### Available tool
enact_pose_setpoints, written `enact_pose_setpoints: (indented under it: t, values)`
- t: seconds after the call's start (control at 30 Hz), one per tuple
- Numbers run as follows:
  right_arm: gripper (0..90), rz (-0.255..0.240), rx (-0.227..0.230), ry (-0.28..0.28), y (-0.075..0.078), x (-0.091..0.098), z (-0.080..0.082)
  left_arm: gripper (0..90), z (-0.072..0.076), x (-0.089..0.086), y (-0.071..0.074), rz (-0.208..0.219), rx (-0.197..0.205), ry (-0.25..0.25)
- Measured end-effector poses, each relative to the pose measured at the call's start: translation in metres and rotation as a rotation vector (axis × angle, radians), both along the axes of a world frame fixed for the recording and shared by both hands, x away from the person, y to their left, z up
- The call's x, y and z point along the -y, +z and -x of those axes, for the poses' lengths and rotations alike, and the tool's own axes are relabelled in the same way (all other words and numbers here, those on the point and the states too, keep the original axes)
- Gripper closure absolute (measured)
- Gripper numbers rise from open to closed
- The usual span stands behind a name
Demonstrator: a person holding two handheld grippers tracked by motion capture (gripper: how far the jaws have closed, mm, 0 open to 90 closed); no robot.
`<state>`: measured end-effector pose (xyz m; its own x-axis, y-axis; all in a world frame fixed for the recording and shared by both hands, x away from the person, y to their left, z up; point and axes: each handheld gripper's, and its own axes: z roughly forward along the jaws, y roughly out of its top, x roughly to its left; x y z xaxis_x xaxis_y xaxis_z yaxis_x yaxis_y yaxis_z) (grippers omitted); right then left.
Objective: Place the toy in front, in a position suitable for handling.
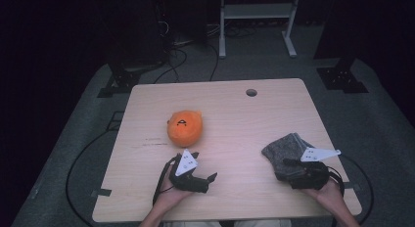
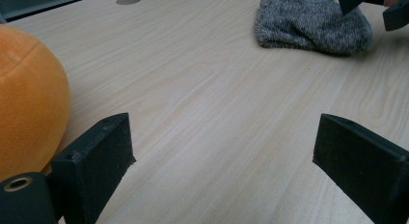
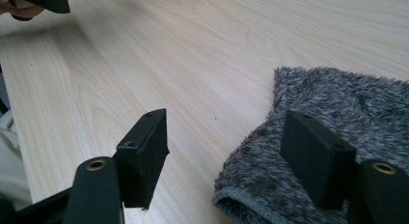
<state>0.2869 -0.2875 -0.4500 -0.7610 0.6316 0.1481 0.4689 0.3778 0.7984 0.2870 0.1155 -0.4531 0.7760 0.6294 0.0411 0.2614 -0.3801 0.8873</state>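
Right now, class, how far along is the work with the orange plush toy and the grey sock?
Done: nothing looks gripped or moved. In hand: the right gripper is open at the grey sock, one jaw over its edge; the left gripper is open beside the orange plush toy. Left: closing on either and handling it.

1. High view: fixed above the person's edge of the table (image 1: 147, 97), facing forward and down; far enough to take in the whole tabletop plus floor and a white frame (image 1: 257, 11) behind.
2. Left gripper view: rides low over the wood, looks along the left gripper (image 2: 224, 151) across the table; orange plush (image 2: 26, 98) close at the left edge, grey sock (image 2: 311, 23) far off.
3. Right gripper view: also low and close, looks along the right gripper (image 3: 224, 147); sock under the lens.
4. Shared: sock and tabletop in all three; plush in high and left views; each gripper view catches the other gripper at a top corner.
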Motion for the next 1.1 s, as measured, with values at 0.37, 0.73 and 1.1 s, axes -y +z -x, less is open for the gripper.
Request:
enact_pose_setpoints:
  t: [0.37,0.73,1.1]
  values:
    - [32.2,-0.011,-0.011,0.009,-0.003,0.002,-0.004,5.8,-0.004,-0.004,0.004,0.012,0.016,0.038]
    - [32.0,-0.018,0.000,0.008,0.001,-0.001,-0.002,3.6,-0.014,-0.018,0.023,0.060,0.060,0.117]
    - [31.7,-0.020,-0.002,0.007,0.002,-0.001,-0.003,3.4,-0.029,-0.041,0.039,0.108,0.086,0.204]
